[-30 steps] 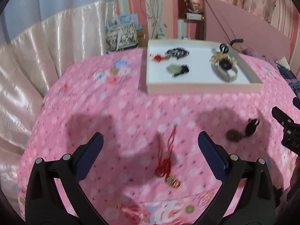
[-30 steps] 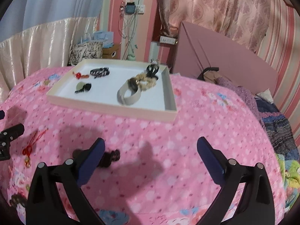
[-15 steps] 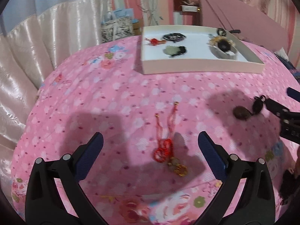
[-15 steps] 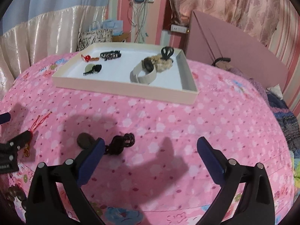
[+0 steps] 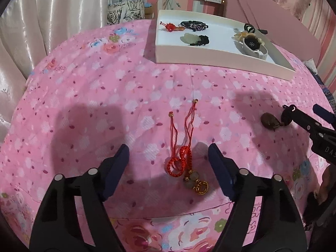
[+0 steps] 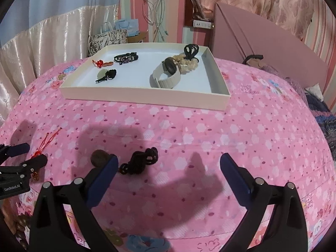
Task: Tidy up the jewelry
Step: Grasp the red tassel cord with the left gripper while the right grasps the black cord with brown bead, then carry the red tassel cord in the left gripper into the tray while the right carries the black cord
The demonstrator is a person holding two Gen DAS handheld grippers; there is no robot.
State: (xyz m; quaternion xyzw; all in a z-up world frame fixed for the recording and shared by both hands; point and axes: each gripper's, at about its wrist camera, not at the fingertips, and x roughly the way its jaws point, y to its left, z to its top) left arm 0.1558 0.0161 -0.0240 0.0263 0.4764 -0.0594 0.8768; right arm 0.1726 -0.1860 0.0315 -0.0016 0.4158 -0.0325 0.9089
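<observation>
A red knotted cord with pale beads and a gold charm [image 5: 182, 163] lies on the pink floral bedspread between the fingers of my left gripper [image 5: 168, 149]. Its jaws are closing and the pads stand clear of the cord. To the right lies a black cord with a brown stone pendant [image 5: 269, 120], next to one fingertip of the right gripper [image 5: 294, 110]. In the right wrist view my right gripper [image 6: 169, 159] stands open over the black cord [image 6: 139, 163], with the brown stone [image 6: 98, 157] just outside the left finger. The left gripper [image 6: 21, 157] shows at the left edge.
A shallow white tray [image 5: 220, 56] [image 6: 142, 98] at the back holds a watch [image 6: 168, 73], a black bracelet [image 6: 126, 57], a red knot charm [image 6: 100, 63], a jade pendant on a black cord [image 6: 106, 74] and hair ties. Bags and a curtain stand behind. Dark beads [image 6: 21, 226] lie lower left.
My left gripper has come down closer over the red cord and its fingers have narrowed. The right gripper has sunk towards the black cord and stayed wide.
</observation>
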